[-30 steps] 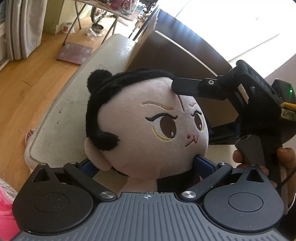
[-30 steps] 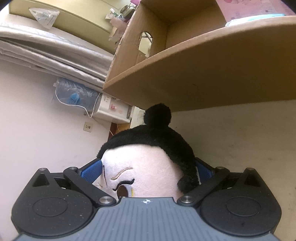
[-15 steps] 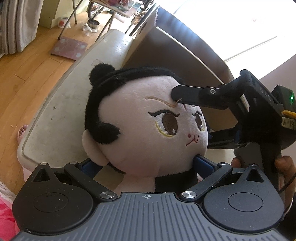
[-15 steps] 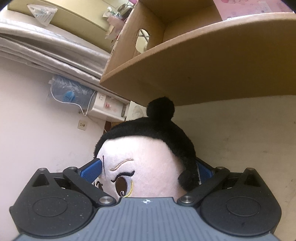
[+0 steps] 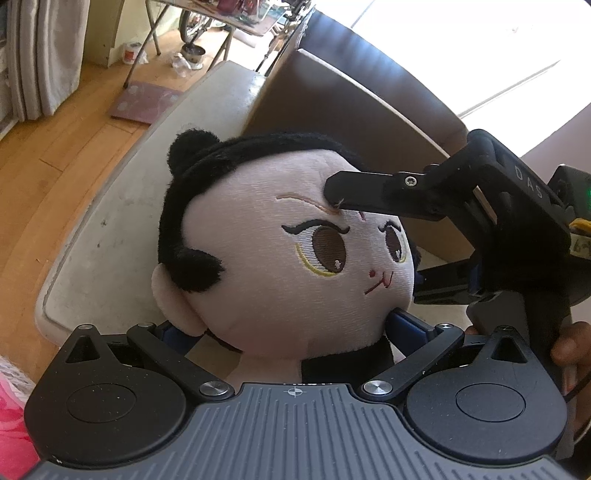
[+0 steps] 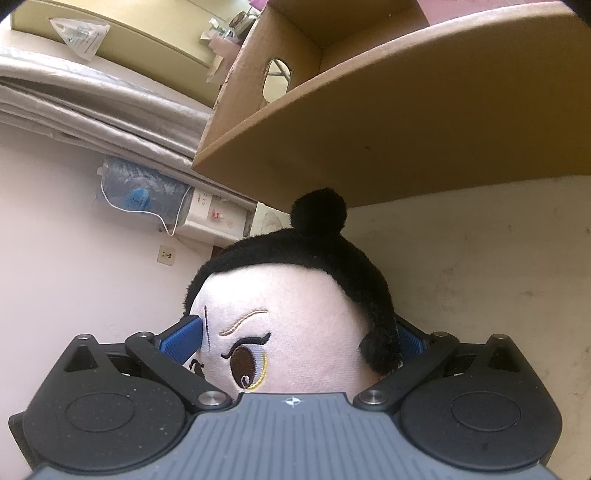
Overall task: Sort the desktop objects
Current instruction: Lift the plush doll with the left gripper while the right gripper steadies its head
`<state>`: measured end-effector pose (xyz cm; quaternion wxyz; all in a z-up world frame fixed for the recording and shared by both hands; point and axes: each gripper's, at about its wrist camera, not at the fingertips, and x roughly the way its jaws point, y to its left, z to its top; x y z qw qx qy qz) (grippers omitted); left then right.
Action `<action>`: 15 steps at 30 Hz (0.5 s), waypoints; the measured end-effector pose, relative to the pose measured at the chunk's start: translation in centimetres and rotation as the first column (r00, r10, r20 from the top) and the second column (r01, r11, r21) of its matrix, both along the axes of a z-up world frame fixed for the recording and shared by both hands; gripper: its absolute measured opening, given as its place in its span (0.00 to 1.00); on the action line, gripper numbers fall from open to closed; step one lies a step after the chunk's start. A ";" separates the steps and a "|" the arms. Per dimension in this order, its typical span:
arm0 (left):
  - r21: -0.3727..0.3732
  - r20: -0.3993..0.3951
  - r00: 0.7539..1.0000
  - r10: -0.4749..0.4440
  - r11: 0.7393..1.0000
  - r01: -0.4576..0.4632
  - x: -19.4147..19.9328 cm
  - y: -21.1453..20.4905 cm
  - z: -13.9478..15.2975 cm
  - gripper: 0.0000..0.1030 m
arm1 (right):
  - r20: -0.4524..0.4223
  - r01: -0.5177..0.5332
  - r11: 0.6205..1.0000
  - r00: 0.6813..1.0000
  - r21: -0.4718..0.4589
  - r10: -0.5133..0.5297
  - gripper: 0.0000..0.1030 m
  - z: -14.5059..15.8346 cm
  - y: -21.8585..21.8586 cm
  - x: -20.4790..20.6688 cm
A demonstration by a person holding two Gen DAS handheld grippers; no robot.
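Wooden floor [image 5: 48, 155] far left in the left wrist view, with a grey curtain [image 5: 40, 55] at the far-left edge and a folding table [image 5: 236, 22] beyond. Nearer, a worn white table [image 5: 110, 236] with a rounded corner, carrying an open cardboard box [image 5: 332, 114] on the far right. In the right wrist view, same cardboard box [image 6: 424, 122] overhead with an oval handle hole, pale wall [image 6: 74, 277] on the left with a socket [image 6: 166, 254], folded silver sheeting [image 6: 92, 99] above.

Plush doll [image 5: 280, 251] held above the near part of the table, pale face with black hair and a topknot, face turned right. Left gripper [image 5: 295, 328] clamped on the doll at the neck, blue pads pressed in under the ear and chin. Right gripper [image 5: 373, 243] coming in from the right, clamped across the doll's head: upper finger lying on the forehead at the brow, lower finger behind the cheek. From the right wrist view, right gripper [image 6: 295, 338] squeezing the plush doll [image 6: 295, 317] between blue pads [image 6: 181, 341] at the temple and the hair side. Fingers of a hand [image 5: 569, 347] around the right gripper's handle, near right.
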<state>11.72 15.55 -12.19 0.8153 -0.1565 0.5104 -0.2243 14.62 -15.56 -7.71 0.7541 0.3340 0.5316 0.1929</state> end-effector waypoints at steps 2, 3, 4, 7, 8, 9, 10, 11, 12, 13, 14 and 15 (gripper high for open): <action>0.014 0.001 1.000 -0.001 1.000 0.001 0.0 -0.1 0.2 1.00 | -0.009 -0.003 1.000 1.000 0.008 0.003 1.00 0.1 0.0 0.2; 0.017 0.001 1.000 -0.001 1.000 0.001 -0.1 -0.2 0.2 1.00 | -0.012 -0.002 1.000 1.000 0.012 0.003 1.00 0.1 -0.2 0.1; 0.018 -0.001 1.000 0.000 1.000 0.000 -0.4 -0.2 0.5 1.00 | -0.014 0.000 1.000 1.000 0.016 0.000 1.00 0.2 -0.3 0.1; 0.036 -0.002 1.000 0.003 0.999 -0.003 -0.7 -0.6 0.9 1.00 | -0.016 0.010 0.999 1.000 0.034 -0.010 1.00 0.1 -0.6 -0.2; 0.045 0.000 1.000 0.003 0.999 -0.003 -0.7 -0.9 1.0 1.00 | -0.018 0.013 0.999 1.000 0.041 -0.012 1.00 0.1 -0.7 -0.4; 0.053 0.001 1.000 0.004 0.999 -0.004 -0.8 -1.2 1.2 1.00 | -0.020 0.014 0.999 1.000 0.048 -0.013 1.00 0.1 -1.0 -0.5; 0.060 0.001 1.000 0.004 0.998 -0.004 -0.9 -1.2 1.4 1.00 | -0.021 0.015 0.998 1.000 0.054 -0.014 1.00 0.1 -1.0 -0.6; 0.065 0.003 1.000 0.005 0.998 -0.005 -1.2 -1.2 1.6 1.00 | -0.020 0.015 0.998 1.000 0.059 -0.014 1.00 0.2 -1.1 -0.8; 0.069 0.006 1.000 0.005 0.998 -0.006 -1.3 -1.3 1.7 1.00 | -0.018 0.013 0.998 1.000 0.063 -0.012 1.00 0.4 -1.3 -0.9; 0.072 0.008 1.000 0.007 0.997 -0.008 -1.5 -1.3 1.9 1.00 | -0.016 0.012 0.998 1.000 0.066 -0.011 1.00 0.5 -1.3 -1.0; 0.075 0.010 1.000 0.009 0.997 -0.010 -1.8 -1.2 2.1 1.00 | -0.013 0.011 0.998 1.000 0.069 -0.010 1.00 0.8 -1.2 -1.0; 0.079 0.013 1.000 0.011 0.997 -0.012 -1.9 -1.3 2.4 1.00 | -0.008 0.010 0.997 1.000 0.073 -0.010 1.00 1.0 -1.3 -1.1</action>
